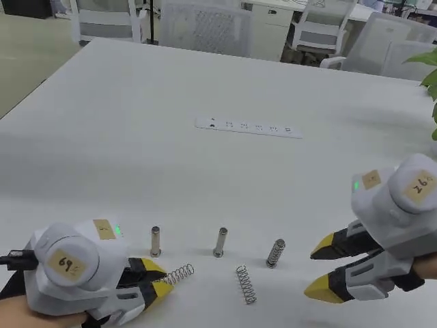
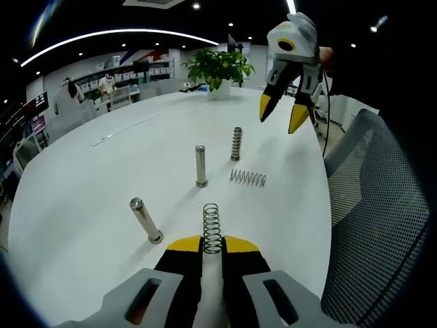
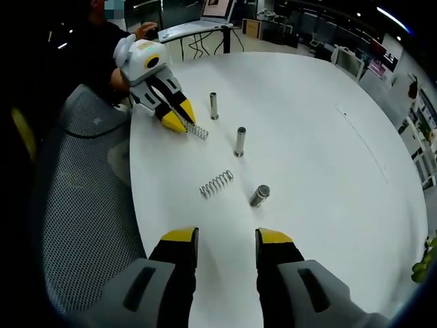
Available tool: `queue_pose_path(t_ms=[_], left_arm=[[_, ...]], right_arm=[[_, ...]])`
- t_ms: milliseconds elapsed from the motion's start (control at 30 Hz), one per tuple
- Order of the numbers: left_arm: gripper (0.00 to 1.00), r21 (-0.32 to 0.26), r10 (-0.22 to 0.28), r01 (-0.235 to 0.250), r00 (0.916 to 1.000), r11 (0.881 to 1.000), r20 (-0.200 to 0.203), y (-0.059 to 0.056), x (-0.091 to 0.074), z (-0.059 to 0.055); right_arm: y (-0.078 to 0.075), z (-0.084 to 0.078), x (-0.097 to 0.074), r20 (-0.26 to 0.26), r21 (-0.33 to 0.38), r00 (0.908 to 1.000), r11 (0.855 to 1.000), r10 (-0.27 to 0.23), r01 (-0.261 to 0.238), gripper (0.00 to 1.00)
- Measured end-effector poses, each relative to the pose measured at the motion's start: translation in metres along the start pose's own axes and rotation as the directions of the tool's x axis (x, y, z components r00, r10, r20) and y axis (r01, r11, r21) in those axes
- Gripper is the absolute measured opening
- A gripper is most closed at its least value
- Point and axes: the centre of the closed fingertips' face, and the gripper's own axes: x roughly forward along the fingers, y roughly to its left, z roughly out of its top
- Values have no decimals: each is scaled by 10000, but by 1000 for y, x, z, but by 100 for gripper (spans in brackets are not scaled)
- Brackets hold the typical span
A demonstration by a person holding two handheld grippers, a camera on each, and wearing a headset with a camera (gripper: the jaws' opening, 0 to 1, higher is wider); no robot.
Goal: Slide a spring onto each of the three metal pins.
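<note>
Left gripper pinches thin coiled steel spring | right gripper spread | align coil squarely over nearest bare silver pin

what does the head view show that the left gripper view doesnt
Head view adds: the left tool seen from outside, a white body with a paper label. Left gripper view adds: a grey mesh chair and a curved ceiling light. Both share: the bare left pin and middle pin, the right pin wearing a spring, a loose spring lying flat, a held spring in the left tool, and the open right tool.
</note>
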Motion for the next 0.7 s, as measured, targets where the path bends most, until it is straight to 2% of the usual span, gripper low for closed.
queue_pose_path(t_ms=[333,567,700], left_arm=[[3,89,-230,226,9989,9997,417,-9,-13,13],[3,94,-380,375,9971,9993,663,-14,-20,20],[3,200,-546,531,9954,9984,789,-20,-22,26]], right_arm=[[12,15,-2,559,8,9978,9994,358,-359,31],[24,33,-2,1156,-50,9900,9967,808,-807,31],[29,39,1,1218,-198,9878,9952,973,-955,31]])
